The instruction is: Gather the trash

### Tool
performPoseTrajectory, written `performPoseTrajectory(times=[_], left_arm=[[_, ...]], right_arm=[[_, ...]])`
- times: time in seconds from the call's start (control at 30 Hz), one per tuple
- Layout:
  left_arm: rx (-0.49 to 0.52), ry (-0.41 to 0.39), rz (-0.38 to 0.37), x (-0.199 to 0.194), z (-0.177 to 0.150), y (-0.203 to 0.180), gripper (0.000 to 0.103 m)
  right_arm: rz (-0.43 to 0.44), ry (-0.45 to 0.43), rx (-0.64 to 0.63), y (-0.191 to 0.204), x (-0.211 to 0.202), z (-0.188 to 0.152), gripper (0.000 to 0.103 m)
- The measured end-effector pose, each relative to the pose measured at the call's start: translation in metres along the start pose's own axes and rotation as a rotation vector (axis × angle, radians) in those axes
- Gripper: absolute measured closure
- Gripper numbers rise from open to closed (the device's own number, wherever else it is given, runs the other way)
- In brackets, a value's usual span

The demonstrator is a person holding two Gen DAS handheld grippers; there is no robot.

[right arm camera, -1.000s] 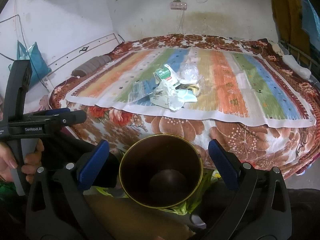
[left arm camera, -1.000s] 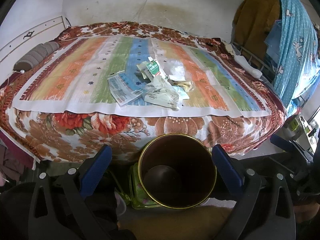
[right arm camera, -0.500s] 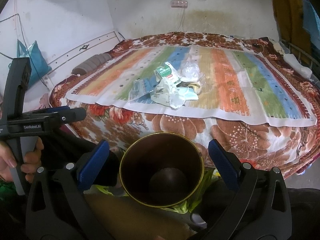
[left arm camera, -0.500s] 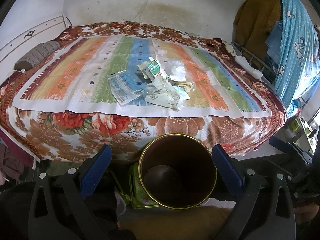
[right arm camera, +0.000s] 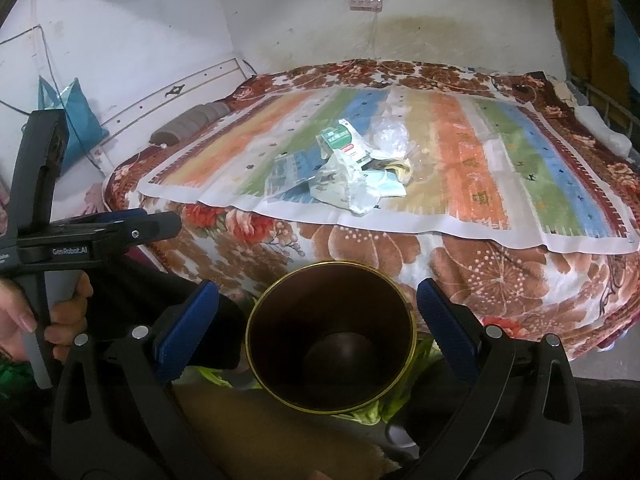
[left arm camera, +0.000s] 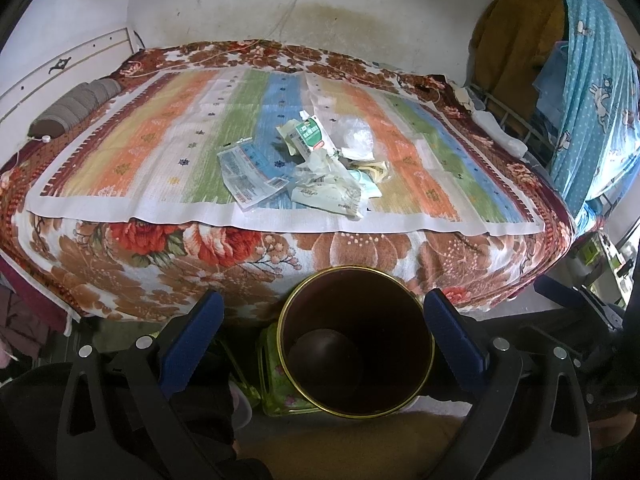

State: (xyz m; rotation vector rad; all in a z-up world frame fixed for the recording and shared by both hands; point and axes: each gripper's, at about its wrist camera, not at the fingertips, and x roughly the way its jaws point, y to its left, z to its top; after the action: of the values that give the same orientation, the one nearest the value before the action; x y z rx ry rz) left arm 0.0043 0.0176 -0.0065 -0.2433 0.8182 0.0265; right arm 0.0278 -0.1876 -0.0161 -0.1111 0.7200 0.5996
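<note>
A pile of trash [left arm camera: 320,176] lies mid-bed on a striped mat: a green-and-white carton [left arm camera: 310,136], a flat printed wrapper [left arm camera: 248,172], a clear plastic bag [left arm camera: 356,138] and crumpled white wrappers [left arm camera: 328,196]. In the right wrist view the same trash pile [right arm camera: 348,172] lies ahead. A dark brown bin with a gold rim [left arm camera: 360,320] stands on the floor before the bed, its inside holding nothing. My left gripper [left arm camera: 322,316] hangs open over the bin. My right gripper [right arm camera: 318,300] is open too, above the bin [right arm camera: 332,320]. Both are well short of the trash.
The bed's floral blanket [left arm camera: 160,264] hangs down just behind the bin. A green floral container [left arm camera: 276,376] sits beside the bin. A grey rolled pillow [left arm camera: 72,108] lies far left. Blue cloth [left arm camera: 592,100] hangs at right. A hand [right arm camera: 24,320] holds the left gripper handle.
Almost nothing differs. The right wrist view has drifted slightly, with the bin a little further right in frame. Both grippers stay open and hold nothing.
</note>
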Motion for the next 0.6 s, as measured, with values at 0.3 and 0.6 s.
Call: performPoseTrajectory(times=[0.3,0.6], left_arm=[[-0.096,0.064,-0.027,0.01,0.013,0.019,0.006],[-0.123,0.07,-0.012,0.017,0.038,0.026,0.006]], right_arm=[[0.011,0.031,-0.035,0.005,0.017,0.016,0.009],[-0.003,0.048,-0.023,0.0,0.031,0.032,0.009]])
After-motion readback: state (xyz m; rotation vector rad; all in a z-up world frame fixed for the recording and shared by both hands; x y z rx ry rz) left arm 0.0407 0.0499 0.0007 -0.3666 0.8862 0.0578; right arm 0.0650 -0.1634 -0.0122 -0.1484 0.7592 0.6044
